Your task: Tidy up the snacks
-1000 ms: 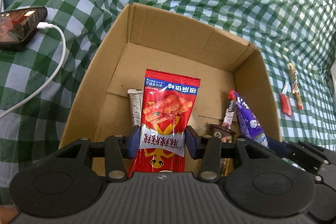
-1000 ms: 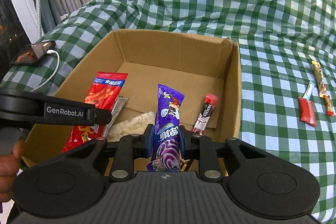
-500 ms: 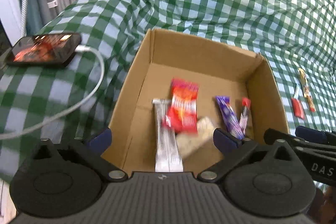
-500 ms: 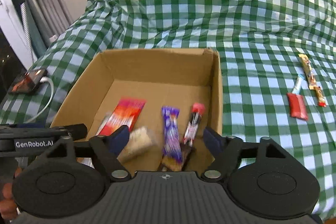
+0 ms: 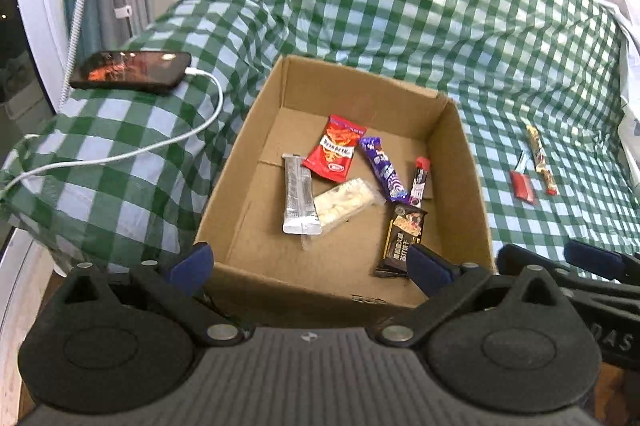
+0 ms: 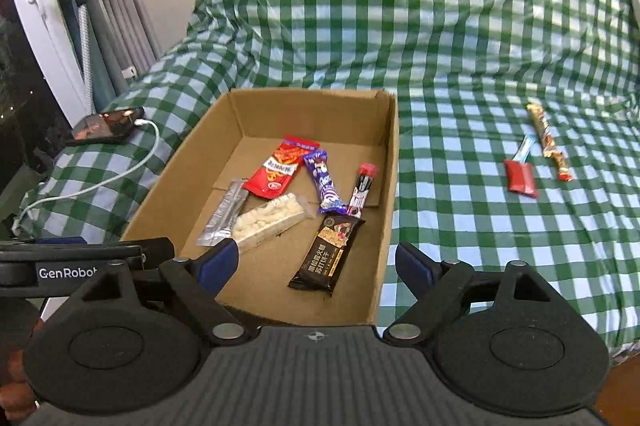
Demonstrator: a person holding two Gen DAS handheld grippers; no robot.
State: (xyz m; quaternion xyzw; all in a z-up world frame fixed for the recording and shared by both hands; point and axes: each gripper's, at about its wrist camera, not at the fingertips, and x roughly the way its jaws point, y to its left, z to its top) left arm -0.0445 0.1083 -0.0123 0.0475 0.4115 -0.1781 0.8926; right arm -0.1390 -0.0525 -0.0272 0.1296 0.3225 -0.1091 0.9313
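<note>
Judging risk first, from the biggest surface down: the green checked cloth (image 6: 460, 226) is soft and rumpled, so the three snacks not yet boxed could slide or sink under a finger that presses down, and a pinch there may gather fabric with the wrapper. The cardboard box (image 6: 386, 194) sits near the front edge of the cloth-covered surface; a reach across its right wall toward those snacks could clip the rim and shove or tip it, since nothing visible holds it down. Inside lie six items: a red chip packet (image 6: 280, 168), white puffed bar (image 6: 270, 220), dark granola bar (image 6: 328, 254), silver stick (image 6: 224, 214), purple wafer bar (image 6: 324, 184) and a slim red-topped coffee stick (image 6: 362, 190). They overlap loosely, so a further drop could bounce off them. Well apart on the cloth to the right lie a long gold-and-red candy bar (image 6: 546, 142), a small red sachet (image 6: 520, 178) and a thin blue-white stick (image 6: 524, 148) touching the sachet; both are flat and offer little to grip. Pose: left gripper (image 5: 308, 264) hovers above the box's near wall, jaws spread wide, nothing between them; right gripper (image 6: 316, 264) hovers just beside it, over the near-right corner, likewise wide and empty. A charging phone (image 5: 130, 72) and cable lie left, clear of any likely path.
</note>
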